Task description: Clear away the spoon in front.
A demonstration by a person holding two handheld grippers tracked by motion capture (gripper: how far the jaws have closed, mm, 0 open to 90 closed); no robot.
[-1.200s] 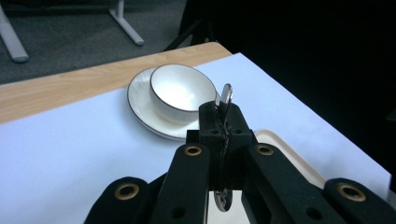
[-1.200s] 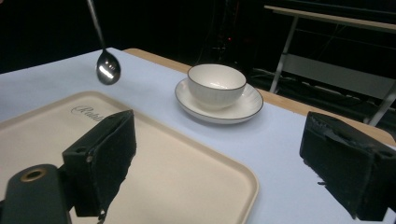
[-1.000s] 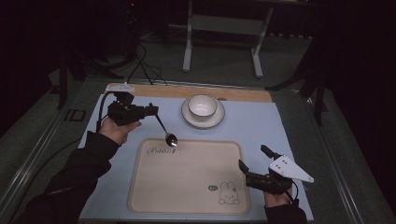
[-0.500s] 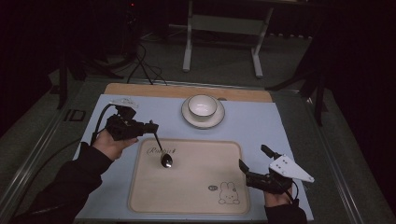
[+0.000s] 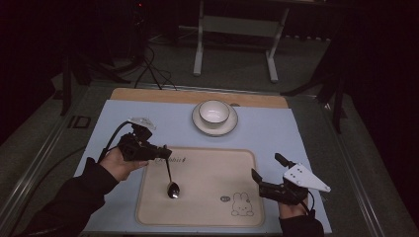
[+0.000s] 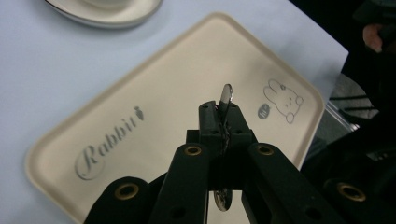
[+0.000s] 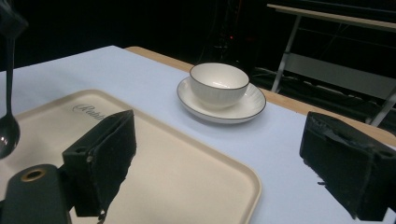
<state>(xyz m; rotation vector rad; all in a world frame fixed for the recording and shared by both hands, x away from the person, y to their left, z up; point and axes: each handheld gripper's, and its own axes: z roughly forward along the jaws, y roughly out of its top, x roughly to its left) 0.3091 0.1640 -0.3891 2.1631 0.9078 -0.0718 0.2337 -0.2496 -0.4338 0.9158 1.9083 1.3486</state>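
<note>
My left gripper (image 5: pixel 160 153) is shut on the handle of a metal spoon (image 5: pixel 171 180), which hangs bowl-down over the left part of a cream tray (image 5: pixel 207 168) printed with "Rabbit" and a bunny. In the left gripper view the spoon (image 6: pixel 225 99) is pinched edge-on between the jaws, above the tray (image 6: pixel 154 93). My right gripper (image 5: pixel 267 174) rests open at the tray's right edge with nothing between its jaws. In the right gripper view the spoon (image 7: pixel 8 126) dangles at far left over the tray (image 7: pixel 187 172).
A white bowl (image 5: pixel 214 112) sits on a white saucer (image 5: pixel 230 126) behind the tray, on a pale blue mat (image 5: pixel 267 133). A wooden board edge (image 5: pixel 197 96) lies behind the mat. A metal stand (image 5: pixel 234 39) rises on the dark floor beyond.
My left gripper has carried the spoon from near the mat's back left toward me and right, over the tray; the spoon now hangs lower. The right gripper has stayed still.
</note>
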